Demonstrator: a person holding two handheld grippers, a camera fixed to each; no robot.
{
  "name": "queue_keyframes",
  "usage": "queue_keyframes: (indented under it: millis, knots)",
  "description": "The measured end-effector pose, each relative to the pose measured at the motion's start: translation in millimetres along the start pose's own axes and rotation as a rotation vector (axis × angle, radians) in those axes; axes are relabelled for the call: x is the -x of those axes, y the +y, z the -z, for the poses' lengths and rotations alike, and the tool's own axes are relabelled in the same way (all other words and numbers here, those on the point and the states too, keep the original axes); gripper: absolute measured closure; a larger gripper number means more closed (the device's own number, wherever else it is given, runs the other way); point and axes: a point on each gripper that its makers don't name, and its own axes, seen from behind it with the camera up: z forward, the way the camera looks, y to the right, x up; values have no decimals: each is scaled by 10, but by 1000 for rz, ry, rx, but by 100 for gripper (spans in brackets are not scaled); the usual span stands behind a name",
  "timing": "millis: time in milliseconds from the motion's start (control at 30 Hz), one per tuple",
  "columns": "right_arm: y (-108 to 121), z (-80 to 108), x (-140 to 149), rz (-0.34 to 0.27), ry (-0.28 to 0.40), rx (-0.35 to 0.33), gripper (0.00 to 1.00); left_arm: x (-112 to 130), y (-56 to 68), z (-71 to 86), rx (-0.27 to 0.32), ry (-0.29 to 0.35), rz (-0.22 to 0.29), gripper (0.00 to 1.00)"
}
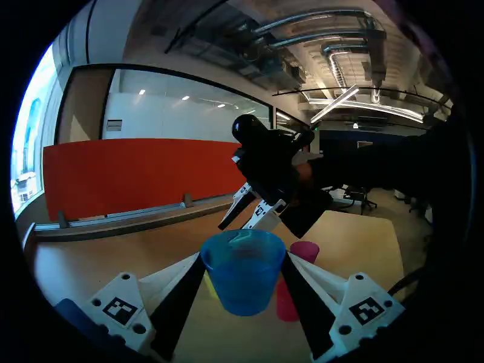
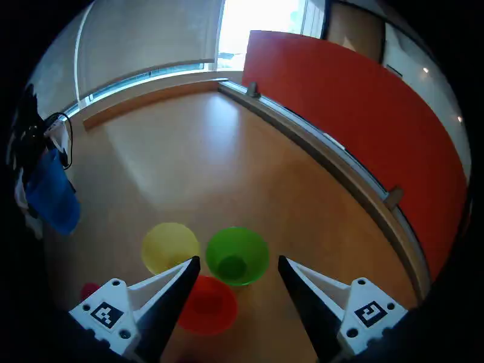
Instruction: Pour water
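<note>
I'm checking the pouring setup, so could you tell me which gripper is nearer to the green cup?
Right. The right gripper hovers over the green cup; the left gripper holds the blue cup farther off to one side.

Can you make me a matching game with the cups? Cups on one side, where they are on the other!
1 blue cup
2 green cup
3 red cup

A partly behind the right claw
B gripped in the left claw
C on the table, nearest the red panel

Pairs: 1-B, 2-C, 3-A
</note>
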Motion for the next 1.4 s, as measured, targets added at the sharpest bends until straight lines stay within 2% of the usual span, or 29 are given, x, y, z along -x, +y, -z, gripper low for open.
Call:
queue_keyframes:
  millis: [300,967,1400]
  knots:
    - [24,-132,18,-18,-21,-8,0,44,-37,-15,4,0,9,15]
    - [10,-302,83,-9,-80,-22,0,86,-64,-50,12,1,23,15]
    - [10,-403,120,-30,-103,-27,0,122,-96,-59,10,0,32,15]
